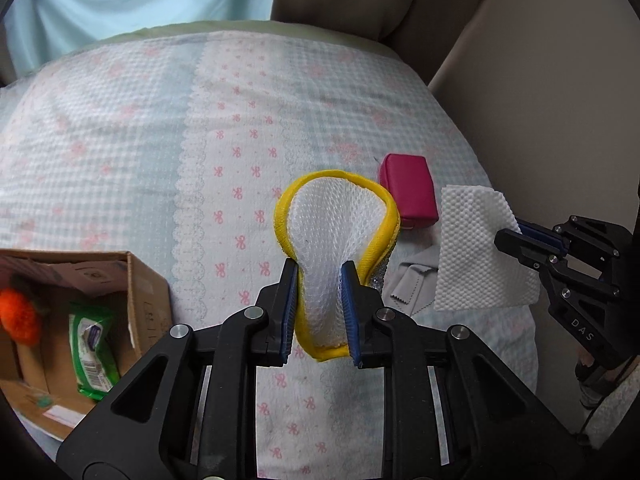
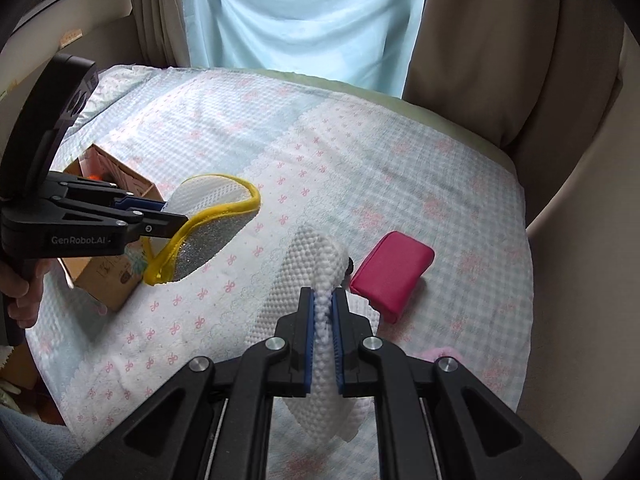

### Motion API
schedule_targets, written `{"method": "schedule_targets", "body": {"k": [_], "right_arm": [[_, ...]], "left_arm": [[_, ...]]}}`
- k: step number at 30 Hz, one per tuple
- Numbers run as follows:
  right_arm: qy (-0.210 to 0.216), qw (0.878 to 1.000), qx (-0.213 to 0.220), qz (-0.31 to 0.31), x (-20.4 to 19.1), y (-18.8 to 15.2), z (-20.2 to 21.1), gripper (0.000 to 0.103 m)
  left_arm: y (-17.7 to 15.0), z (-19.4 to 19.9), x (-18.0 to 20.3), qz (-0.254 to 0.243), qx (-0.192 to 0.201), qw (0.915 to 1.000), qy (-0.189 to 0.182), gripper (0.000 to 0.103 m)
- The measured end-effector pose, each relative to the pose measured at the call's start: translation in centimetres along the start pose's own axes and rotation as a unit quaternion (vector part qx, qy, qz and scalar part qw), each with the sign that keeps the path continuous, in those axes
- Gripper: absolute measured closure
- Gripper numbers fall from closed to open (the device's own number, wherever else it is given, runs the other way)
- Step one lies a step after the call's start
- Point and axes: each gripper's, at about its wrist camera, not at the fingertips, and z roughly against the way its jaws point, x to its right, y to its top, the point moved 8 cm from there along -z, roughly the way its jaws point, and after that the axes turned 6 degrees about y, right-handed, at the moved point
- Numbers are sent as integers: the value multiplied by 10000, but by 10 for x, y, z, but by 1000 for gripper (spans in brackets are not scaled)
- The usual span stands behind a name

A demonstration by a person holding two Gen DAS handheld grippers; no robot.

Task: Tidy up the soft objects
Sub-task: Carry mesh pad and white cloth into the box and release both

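Bulging white mesh scrubber, yellow-edged, silver-backed.

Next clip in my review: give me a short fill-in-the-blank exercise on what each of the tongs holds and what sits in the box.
1. The left tongs are shut on a mesh scrubber with a ____ border.
2. The right tongs are shut on a white ____.
3. The pouch lying on the bedspread is ____.
4. The cardboard box holds an orange pompom and a ____ wipes pack.

Missing words: yellow; paper towel; pink; green
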Motion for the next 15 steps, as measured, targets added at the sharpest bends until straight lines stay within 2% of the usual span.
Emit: {"method": "schedule_targets", "body": {"k": [7,15], "right_arm": [[-24,9987,397,-310,-21,53,68,95],[324,9961,729,-389,-87,113,114,95]], "left_arm": [[23,94,-16,234,419,9988,102,85],[29,187,-73,608,716,9948,381,85]]}}
